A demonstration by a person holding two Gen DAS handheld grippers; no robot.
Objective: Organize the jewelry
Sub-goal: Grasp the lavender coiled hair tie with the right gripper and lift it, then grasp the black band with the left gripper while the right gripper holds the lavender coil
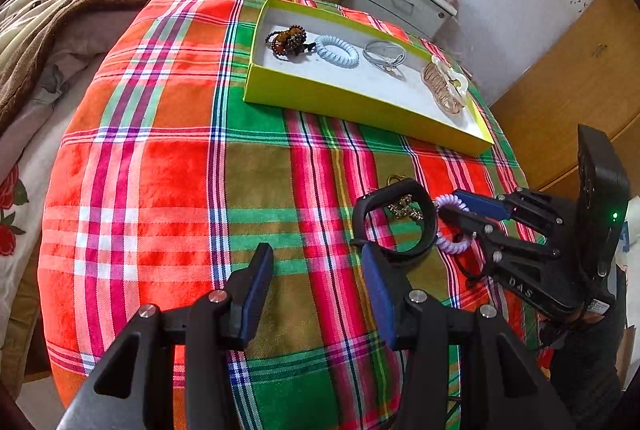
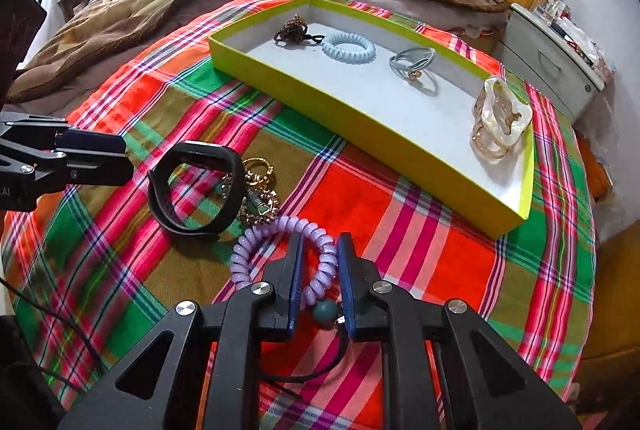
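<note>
On the bed's plaid cloth (image 2: 420,242) — yellow tray (image 2: 360,118) behind; right hand-held gripper (image 2: 320,250) straddles the purple coil tie (image 2: 256,250), not closed; left hand-held gripper (image 1: 316,262) apart — black band (image 1: 400,218) adjacent.

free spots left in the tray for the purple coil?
Bare tray floor: the near strip in front of the blue coil and grey tie, and the gap between grey tie and shell clip. Crowded: far-left corner, beaded tie touching blue coil.
</note>
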